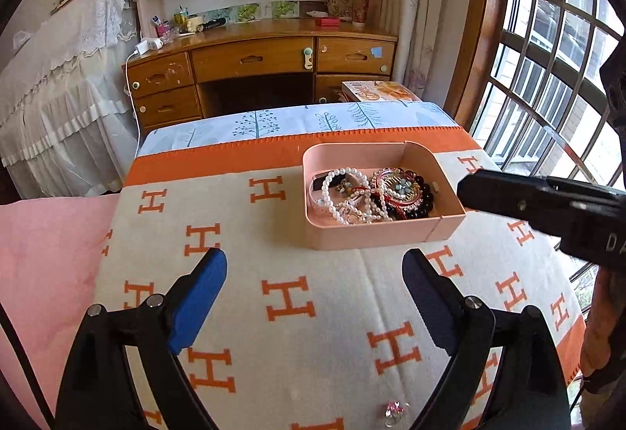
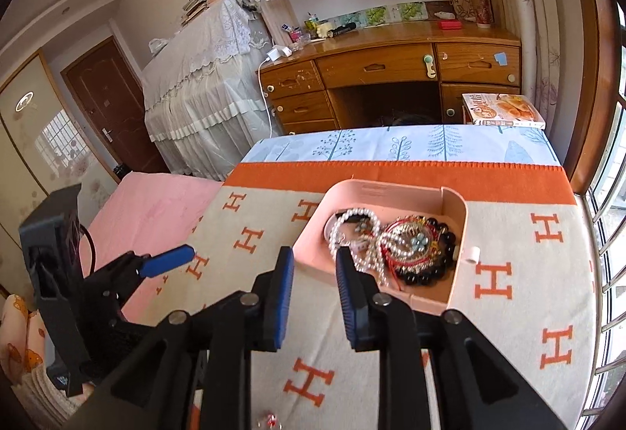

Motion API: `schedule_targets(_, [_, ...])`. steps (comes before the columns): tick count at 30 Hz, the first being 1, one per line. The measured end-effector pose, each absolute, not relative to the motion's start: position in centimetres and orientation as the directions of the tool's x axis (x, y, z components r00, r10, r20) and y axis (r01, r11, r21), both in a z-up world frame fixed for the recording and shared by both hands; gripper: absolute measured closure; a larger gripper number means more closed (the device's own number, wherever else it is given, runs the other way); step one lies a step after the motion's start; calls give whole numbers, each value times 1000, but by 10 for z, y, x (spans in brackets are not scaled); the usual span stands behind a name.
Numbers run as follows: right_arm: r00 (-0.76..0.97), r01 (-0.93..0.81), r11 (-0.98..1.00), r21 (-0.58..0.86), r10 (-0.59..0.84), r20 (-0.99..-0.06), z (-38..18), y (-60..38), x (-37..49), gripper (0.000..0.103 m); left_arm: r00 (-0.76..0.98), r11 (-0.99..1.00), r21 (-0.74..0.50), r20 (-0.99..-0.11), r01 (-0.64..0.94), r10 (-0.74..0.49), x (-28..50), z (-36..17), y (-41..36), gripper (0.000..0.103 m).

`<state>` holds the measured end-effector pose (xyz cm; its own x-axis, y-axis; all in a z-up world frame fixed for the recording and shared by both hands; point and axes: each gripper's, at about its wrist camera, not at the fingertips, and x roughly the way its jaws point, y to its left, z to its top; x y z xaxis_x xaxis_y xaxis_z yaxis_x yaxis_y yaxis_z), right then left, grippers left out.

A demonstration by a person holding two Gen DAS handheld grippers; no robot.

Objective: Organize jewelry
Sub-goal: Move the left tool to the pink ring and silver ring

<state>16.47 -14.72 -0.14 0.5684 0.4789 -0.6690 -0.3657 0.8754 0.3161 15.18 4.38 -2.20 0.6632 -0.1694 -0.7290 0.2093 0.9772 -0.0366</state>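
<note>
Rounded pink tray [image 1: 375, 234] of pearl and bead jewelry [image 1: 371, 197] on woven H-patterned blanket [image 1: 297, 312], left gripper [image 1: 315, 269] wide open and empty, right gripper [image 2: 313, 265] partly open, empty.

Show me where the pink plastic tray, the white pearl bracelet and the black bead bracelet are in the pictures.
Pink plastic tray [image 1: 375, 234]: left wrist view, on its near outer wall.
White pearl bracelet [image 1: 328, 184]: left wrist view, on its left arc.
Black bead bracelet [image 2: 420, 278]: right wrist view, on its nearest beads.
</note>
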Motion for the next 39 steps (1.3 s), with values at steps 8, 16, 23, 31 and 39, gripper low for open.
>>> schedule_targets(8, [538,-429,858,283,495,-682,-14,-135,103,68,677,967,27,-719,252,-157,93,-16,45,10])
schedule_targets(16, [509,-441,862,251,471,-721,-46,-137,71,68,584,963,-37,-789,268,-192,64,-56,52,10])
schedule_targets(23, [480,-391,869,302,473,-739,-78,-155,60,68,484,932,-62,-841,356,-241,55,-107,41,23])
schedule_targets(31, [447,-358,864,356,493,-746,-102,-165,61,68,429,901,-65,-863,429,-266,61,-125,24,41])
schedule_targets(39, [426,-351,856,380,507,-749,-113,-166,69,68,423,860,-25,-863,510,-276,57,-126,8,84])
